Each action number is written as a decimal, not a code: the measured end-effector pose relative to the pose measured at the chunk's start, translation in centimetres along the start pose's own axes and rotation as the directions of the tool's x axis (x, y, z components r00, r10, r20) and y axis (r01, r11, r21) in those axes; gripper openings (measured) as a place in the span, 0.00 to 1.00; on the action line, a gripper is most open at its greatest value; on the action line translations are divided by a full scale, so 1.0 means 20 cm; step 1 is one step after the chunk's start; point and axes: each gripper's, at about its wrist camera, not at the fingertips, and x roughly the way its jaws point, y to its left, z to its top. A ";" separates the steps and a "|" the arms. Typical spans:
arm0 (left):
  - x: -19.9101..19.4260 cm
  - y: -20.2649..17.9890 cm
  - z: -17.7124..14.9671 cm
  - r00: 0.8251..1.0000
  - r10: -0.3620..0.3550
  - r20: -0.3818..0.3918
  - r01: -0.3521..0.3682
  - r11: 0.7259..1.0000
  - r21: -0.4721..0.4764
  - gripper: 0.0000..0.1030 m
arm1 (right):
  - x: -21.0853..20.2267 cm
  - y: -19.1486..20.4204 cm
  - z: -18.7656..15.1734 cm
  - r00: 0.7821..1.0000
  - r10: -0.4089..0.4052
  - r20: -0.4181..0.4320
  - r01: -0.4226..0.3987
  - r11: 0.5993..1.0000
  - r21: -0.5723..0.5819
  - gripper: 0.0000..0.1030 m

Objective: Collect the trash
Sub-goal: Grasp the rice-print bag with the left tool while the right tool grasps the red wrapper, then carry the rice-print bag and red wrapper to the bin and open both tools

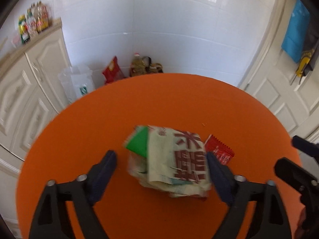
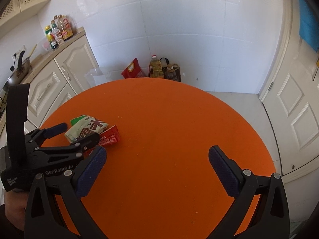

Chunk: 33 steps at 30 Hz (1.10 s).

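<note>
A crumpled cream and green wrapper (image 1: 171, 159) with dark red characters lies on the round orange table (image 1: 159, 99). A small red sachet (image 1: 219, 149) rests against its right side. My left gripper (image 1: 159, 154) is open around the wrapper: the right fingertip is at the wrapper's edge, while the left fingertip stands apart from it. The right wrist view shows that left gripper (image 2: 80, 131) over the wrapper (image 2: 87, 125) and the sachet (image 2: 109, 137). My right gripper (image 2: 157, 149) hangs open over bare table (image 2: 169, 119) with nothing between its fingers; it shows at the right edge (image 1: 288, 152).
White cabinets (image 2: 59, 83) run along the left with sauce bottles (image 2: 58, 30) and a pan (image 2: 18, 71) on the counter. On the floor in the far corner are a red bag (image 2: 132, 69), oil bottles (image 2: 156, 66) and a clear plastic bag (image 1: 79, 81). A white door (image 2: 295, 109) is at the right.
</note>
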 end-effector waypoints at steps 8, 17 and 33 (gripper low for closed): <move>0.17 0.13 0.29 0.998 -0.060 0.029 0.062 0.996 -0.063 0.65 | 0.09 0.10 -0.01 1.000 0.025 -0.019 -0.026 0.999 -0.034 1.00; 0.22 0.40 0.54 0.996 0.036 0.086 -0.024 0.989 -0.146 0.65 | 0.16 0.28 -0.01 0.998 0.056 -0.034 -0.057 0.997 -0.055 1.00; 0.49 0.57 1.00 0.995 0.019 0.094 -0.001 0.983 -0.184 0.65 | 0.32 0.55 -0.02 0.999 0.020 -0.047 -0.024 0.995 -0.101 0.25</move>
